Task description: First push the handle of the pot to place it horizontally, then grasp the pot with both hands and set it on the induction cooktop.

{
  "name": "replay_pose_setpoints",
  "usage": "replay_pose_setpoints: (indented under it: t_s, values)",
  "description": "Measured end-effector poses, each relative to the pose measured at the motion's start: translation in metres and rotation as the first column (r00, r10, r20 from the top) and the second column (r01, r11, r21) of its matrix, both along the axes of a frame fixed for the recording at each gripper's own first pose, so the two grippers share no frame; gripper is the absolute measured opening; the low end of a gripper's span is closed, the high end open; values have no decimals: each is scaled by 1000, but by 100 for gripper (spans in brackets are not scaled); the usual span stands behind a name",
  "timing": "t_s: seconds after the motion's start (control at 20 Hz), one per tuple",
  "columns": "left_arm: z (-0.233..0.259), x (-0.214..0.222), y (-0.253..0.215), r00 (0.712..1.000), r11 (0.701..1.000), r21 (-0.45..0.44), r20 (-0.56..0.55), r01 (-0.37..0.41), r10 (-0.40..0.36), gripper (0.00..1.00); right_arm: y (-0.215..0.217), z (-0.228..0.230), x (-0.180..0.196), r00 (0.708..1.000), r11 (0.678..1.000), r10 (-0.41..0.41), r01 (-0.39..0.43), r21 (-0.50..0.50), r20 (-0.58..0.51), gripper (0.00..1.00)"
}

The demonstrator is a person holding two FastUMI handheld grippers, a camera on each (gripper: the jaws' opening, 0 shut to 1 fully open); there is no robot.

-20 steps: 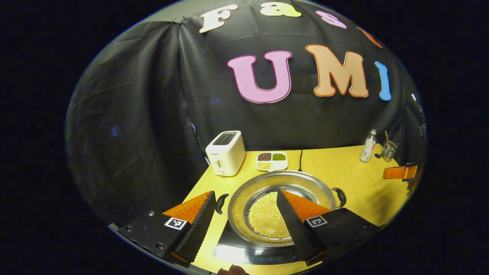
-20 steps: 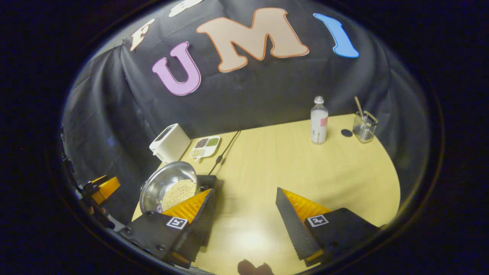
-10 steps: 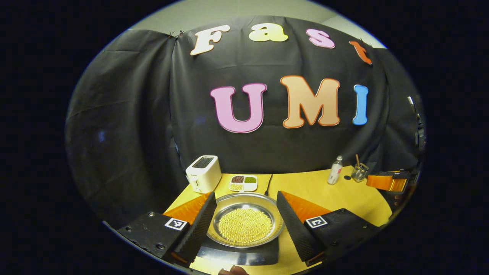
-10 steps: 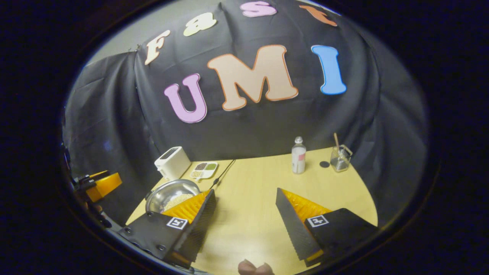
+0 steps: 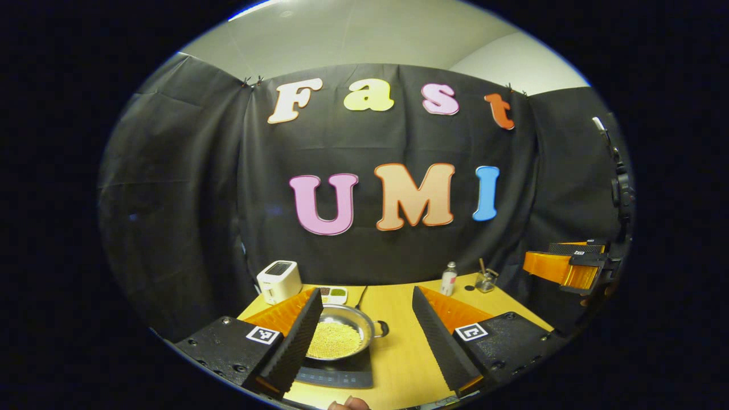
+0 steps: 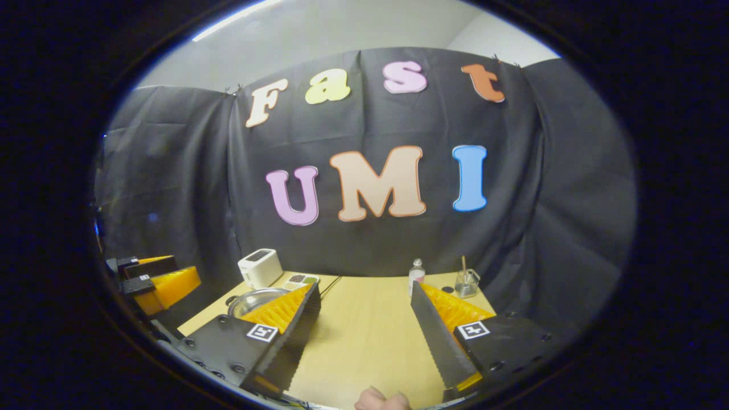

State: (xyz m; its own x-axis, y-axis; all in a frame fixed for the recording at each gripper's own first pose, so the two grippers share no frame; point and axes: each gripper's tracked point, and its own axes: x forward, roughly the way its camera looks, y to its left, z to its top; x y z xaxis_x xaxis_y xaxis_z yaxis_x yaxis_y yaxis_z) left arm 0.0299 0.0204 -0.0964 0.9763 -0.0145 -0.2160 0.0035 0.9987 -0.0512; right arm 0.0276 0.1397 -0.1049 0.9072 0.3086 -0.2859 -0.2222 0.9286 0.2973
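left tool (image 5: pixel 363 336): two wedge-shaped fingers with ribbed inner faces, on black plates with screws.
markers: a square black-and-white tag sat on each plate, at 7 and 5 o'clock.
right tool (image 6: pixel 364 330): same build, wedges ridged on their outer slopes, tags alike.

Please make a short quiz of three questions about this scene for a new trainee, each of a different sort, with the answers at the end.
1. True or false: the pot sits on the induction cooktop.
2. What stands beside the toaster? A) a divided dish of beans B) a kettle C) a bowl of fruit
3. Fill in: the left gripper and the right gripper are both ____.

Key: 1 true. 2 A, the divided dish. 3 open; nothing is between the fingers of either.
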Motion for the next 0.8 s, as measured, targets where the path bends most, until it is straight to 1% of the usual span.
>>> replay_pose_setpoints:
  t_s: [0.05, 0.1, 0.15, 0.2, 0.25, 0.35, 0.4, 0.45, 0.6, 0.65, 0.7, 0.75, 0.8]
  values:
    - [5, -4, -5, 1000, 1000, -18, 4, 1, -1, 96, -9, 11, -3, 1000, 1000, -16, 17, -17, 26, 93]
    - [10, -9, -9, 1000, 999, -41, 13, 1, -1, 96, -18, 24, -3, 998, 999, -34, 36, -29, 58, 93]
    - [18, -11, -12, 1000, 998, -65, 26, 3, -1, 96, -23, 35, -4, 995, 998, -50, 52, -32, 86, 98]
    - [24, -14, -13, 999, 997, -81, 36, 1, 2, 96, -28, 48, -5, 991, 997, -65, 69, -27, 113, 98]
    - [30, -16, -11, 999, 997, -83, 41, -8, 12, 99, -31, 61, -3, 988, 997, -77, 80, -15, 136, 94]
    - [42, -18, -5, 998, 997, -68, 50, -31, 35, 98, -33, 81, -3, 984, 997, -72, 71, 10, 161, 94]
    - [48, -17, -4, 997, 997, -65, 53, -43, 46, 96, -36, 88, -3, 982, 997, -73, 72, 14, 173, 94]
    - [54, -16, -7, 997, 997, -69, 60, -45, 49, 92, -43, 96, -2, 979, 997, -77, 75, 16, 190, 94]
    - [68, -14, -22, 996, 997, -70, 78, -39, 44, 92, -58, 105, -3, 973, 997, -79, 79, 10, 215, 94]
    - [69, -13, -28, 996, 998, -63, 77, -30, 35, 95, -62, 104, -3, 973, 997, -83, 82, 16, 215, 94]
    - [69, -13, -35, 997, 998, -58, 78, -22, 27, 92, -66, 104, -2, 973, 996, -87, 84, 24, 212, 94]
    - [70, -13, -42, 997, 998, -58, 76, -14, 18, 95, -69, 103, -2, 975, 996, -88, 83, 31, 205, 94]
    - [70, -13, -47, 997, 998, -60, 76, -8, 13, 92, -72, 101, -2, 975, 996, -90, 85, 35, 202, 94]
